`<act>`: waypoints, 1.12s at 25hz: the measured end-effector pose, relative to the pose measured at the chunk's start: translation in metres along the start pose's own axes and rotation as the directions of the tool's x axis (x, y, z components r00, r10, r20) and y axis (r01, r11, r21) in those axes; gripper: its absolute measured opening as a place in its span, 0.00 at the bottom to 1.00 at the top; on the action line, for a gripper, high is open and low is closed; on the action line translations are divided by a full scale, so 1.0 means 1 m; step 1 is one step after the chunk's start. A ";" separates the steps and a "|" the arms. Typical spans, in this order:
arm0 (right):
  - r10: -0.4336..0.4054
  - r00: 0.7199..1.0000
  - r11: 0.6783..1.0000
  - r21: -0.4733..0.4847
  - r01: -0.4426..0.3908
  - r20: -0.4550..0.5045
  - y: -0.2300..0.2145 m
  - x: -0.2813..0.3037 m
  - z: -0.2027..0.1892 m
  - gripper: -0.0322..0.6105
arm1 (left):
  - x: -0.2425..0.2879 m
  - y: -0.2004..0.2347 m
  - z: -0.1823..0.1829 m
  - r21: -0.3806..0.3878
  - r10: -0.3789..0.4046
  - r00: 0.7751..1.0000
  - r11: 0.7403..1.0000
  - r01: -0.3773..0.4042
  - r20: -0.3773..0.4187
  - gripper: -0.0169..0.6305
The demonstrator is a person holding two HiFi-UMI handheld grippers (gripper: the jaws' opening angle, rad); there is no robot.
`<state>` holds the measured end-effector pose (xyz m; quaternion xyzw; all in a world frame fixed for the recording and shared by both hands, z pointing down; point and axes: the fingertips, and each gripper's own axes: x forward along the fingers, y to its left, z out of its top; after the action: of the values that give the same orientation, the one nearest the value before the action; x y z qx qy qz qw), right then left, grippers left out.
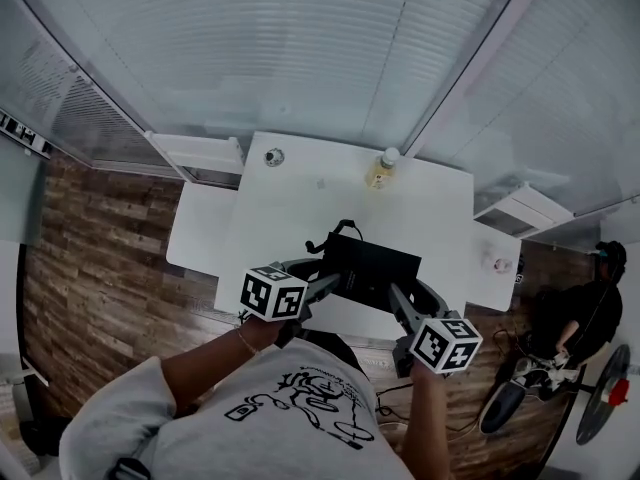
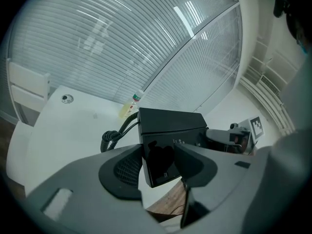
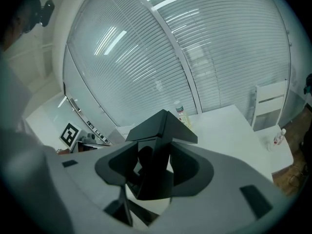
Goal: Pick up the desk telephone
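While both hand-held grippers clamp it from the two sides, the black telephone hangs in the air over the near edge of the white table and does not touch the table top.

The left hand-held gripper has the left end of the telephone. In the left gripper view its jaws stand rather wide apart, and the end of the telephone fills the gap between them, with both pads pressed on it. The curly cord comes out from the far side of the telephone and hangs beside the left jaw.

The right hand-held gripper has the right end. In the right gripper view its jaws also stand wide, and a corner of the telephone sits between them, with a pad on each side of it. The top face of the telephone slopes away from this corner.

Both grippers point forward and somewhat down, and their marker cubes are close to the person's chest.

On the far part of the table a small bottle with yellowish liquid stands upright, well apart from the telephone. A small round fitting is near the far left corner. The floor beneath is of wooden boards. At the right edge of the head view another person in dark clothes sits low beside the table.
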<state>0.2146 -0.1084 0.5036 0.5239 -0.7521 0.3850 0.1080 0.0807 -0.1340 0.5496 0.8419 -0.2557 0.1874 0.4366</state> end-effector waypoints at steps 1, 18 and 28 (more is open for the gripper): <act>0.001 1.000 1.000 -0.002 -0.001 0.009 0.003 -0.004 0.003 0.36 | -0.004 -0.004 0.002 0.004 -0.002 1.000 1.000 0.002 0.003 0.33; 0.025 0.995 1.000 -0.019 -0.024 0.098 0.031 -0.041 0.024 0.34 | -0.035 -0.037 0.023 0.084 -0.016 1.000 0.996 0.014 0.024 0.33; 0.026 0.995 1.000 -0.019 -0.024 0.096 0.039 -0.039 0.019 0.34 | -0.040 -0.031 0.018 0.069 -0.019 1.000 0.997 0.018 0.017 0.33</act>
<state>0.2017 -0.0880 0.4511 0.5313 -0.7664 0.3538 0.0714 0.0690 -0.1234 0.4984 0.8604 -0.2450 0.1846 0.4069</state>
